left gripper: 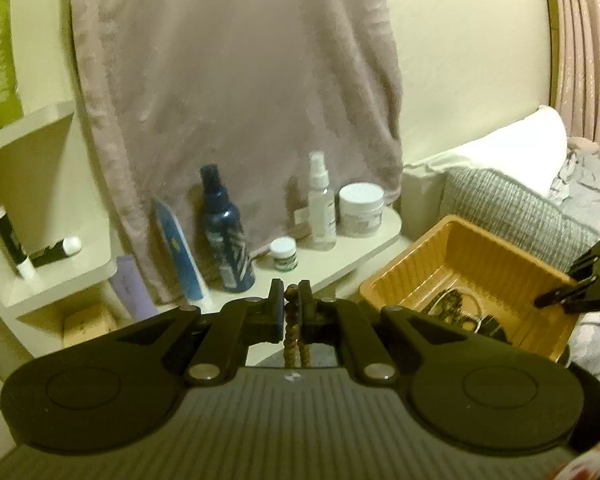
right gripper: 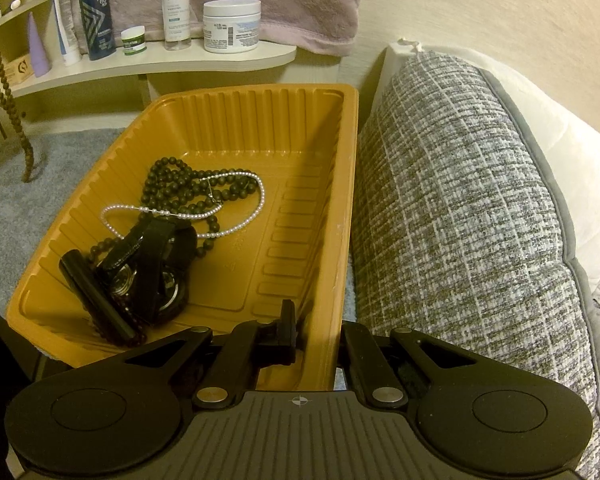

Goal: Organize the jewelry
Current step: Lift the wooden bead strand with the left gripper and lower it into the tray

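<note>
My left gripper [left gripper: 293,298] is shut on a brown bead necklace [left gripper: 296,340], whose two strands hang down between the pads. In the right wrist view this brown necklace [right gripper: 4,92] dangles at the far left, its lower end near the grey cover. An orange plastic tray [right gripper: 260,92] holds a dark bead necklace [right gripper: 188,188], a white pearl necklace [right gripper: 236,228], black watches [right gripper: 156,276] and a black tube [right gripper: 96,296]. My right gripper [right gripper: 320,332] is shut on the tray's near right wall. In the left wrist view the tray [left gripper: 480,248] sits right of centre, the right gripper [left gripper: 568,292] at its rim.
A shelf [right gripper: 220,60] behind the tray carries a dark blue spray bottle [right gripper: 96,20], a clear spray bottle [right gripper: 176,8], a white jar [right gripper: 231,26] and tubes. A pinkish towel [left gripper: 240,100] hangs over it. A grey woven pillow [right gripper: 460,220] presses against the tray's right side.
</note>
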Demonstrator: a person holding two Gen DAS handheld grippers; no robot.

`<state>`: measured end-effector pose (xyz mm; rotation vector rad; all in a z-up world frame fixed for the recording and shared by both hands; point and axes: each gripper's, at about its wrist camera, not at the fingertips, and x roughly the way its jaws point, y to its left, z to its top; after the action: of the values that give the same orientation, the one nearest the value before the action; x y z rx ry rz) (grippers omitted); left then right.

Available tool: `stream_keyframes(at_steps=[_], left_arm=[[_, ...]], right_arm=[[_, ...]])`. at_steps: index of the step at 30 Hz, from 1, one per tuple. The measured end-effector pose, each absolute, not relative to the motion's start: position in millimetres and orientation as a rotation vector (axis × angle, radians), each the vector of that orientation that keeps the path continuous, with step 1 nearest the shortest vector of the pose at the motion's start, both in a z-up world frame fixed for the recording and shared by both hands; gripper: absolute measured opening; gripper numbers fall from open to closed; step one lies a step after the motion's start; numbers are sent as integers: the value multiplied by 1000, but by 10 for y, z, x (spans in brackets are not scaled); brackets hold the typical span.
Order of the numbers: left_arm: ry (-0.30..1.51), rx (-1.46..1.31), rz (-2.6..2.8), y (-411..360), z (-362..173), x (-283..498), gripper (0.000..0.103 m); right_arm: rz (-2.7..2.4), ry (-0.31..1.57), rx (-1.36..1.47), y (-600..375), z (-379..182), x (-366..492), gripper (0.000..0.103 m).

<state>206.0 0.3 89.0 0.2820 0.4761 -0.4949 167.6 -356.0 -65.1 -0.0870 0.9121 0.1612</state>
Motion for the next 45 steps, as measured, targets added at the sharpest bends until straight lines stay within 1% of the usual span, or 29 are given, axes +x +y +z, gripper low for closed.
stream_keyframes(at_steps=[13,27,32,45], left_arm=[[413,288,-602,-358,1190,1988,6],[318,272,-771,-992,1571,1919,6],[336,285,-817,-1249,1492,1934,6],[488,330,-863,-1565,937,2059,6]], right_arm=[[162,911,-87,-3562,-653,1677,4],[163,912,-84,-3560,-650,1674,4],[164,910,-79,-3563,-652,1676,4],[168,913,-73,-3579,-659,1671,4]])
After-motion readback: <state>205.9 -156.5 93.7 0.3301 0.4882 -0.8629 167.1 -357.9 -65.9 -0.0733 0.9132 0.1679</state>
